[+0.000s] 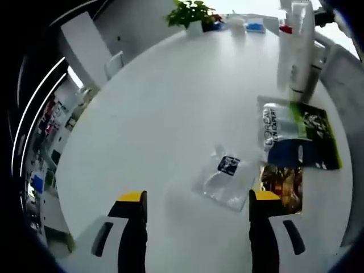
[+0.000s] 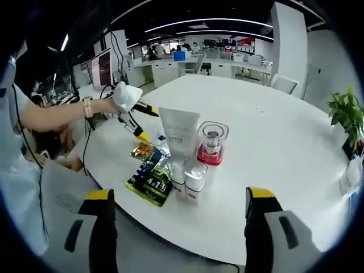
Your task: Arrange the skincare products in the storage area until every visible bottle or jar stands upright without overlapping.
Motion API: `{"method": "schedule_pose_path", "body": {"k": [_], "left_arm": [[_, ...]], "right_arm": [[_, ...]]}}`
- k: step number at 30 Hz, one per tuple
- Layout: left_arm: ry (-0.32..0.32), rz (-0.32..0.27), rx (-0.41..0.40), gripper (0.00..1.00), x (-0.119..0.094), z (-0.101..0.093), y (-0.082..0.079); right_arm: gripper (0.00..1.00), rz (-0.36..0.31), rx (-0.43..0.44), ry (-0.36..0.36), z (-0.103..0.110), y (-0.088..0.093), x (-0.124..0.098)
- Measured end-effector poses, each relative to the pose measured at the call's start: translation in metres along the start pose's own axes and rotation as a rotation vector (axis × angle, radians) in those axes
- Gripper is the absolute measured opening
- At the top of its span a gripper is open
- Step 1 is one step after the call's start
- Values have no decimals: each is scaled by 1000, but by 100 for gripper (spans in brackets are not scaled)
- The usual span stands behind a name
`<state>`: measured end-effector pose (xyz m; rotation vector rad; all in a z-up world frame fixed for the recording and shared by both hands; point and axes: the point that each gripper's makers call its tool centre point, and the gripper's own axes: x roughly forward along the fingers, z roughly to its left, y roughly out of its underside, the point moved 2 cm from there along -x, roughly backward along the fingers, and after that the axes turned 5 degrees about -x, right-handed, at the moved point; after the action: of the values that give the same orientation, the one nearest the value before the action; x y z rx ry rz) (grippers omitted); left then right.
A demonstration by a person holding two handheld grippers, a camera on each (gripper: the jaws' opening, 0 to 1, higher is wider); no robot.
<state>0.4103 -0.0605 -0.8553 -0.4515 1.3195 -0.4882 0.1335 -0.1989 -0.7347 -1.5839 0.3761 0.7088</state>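
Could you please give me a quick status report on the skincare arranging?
Left gripper open above clear sachet. Right gripper open. White tube and bottles upright; sachets flat beside them.

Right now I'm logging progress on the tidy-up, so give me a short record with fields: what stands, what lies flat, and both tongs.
standing: white squeeze tube, clear jar with red base, two small white-capped bottles
lying flat: green-and-black sachet, clear plastic pouch, gold-brown sachet
surface: round white table
left tongs: open, hovering by the clear pouch, holding nothing
right tongs: open, off the table's edge, holding nothing
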Motion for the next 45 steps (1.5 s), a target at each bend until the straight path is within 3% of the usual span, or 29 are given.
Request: {"method": "schedule_pose_path", "body": {"k": [8, 15, 22, 25, 34, 38, 40, 42, 45], "left_arm": [[-5, -22, 35, 70, 14, 0, -23], [-33, -38, 56, 68, 27, 14, -41], [-28, -38, 57, 62, 36, 26, -50], [-18, -29, 61, 58, 36, 30, -49], [34, 30, -98, 53, 29, 44, -18], [113, 49, -175, 52, 24, 36, -4], [141, 55, -191, 52, 21, 34, -2], [88, -1, -163, 54, 20, 42, -11], [116, -32, -150, 53, 15, 36, -19]], "right_arm": [[95, 6, 7, -8, 1, 3, 4], [94, 3, 17, -5, 1, 4, 2], [94, 12, 32, -2, 1, 9, 3], [94, 13, 37, 1, 0, 9, 2], [93, 10, 32, -1, -1, 6, 4], [93, 7, 15, -22, 4, 2, 7], [93, 7, 9, -27, 6, 1, 8], [93, 7, 6, -31, 7, 0, 8], [92, 4, 5, -33, 7, 0, 8]]}}
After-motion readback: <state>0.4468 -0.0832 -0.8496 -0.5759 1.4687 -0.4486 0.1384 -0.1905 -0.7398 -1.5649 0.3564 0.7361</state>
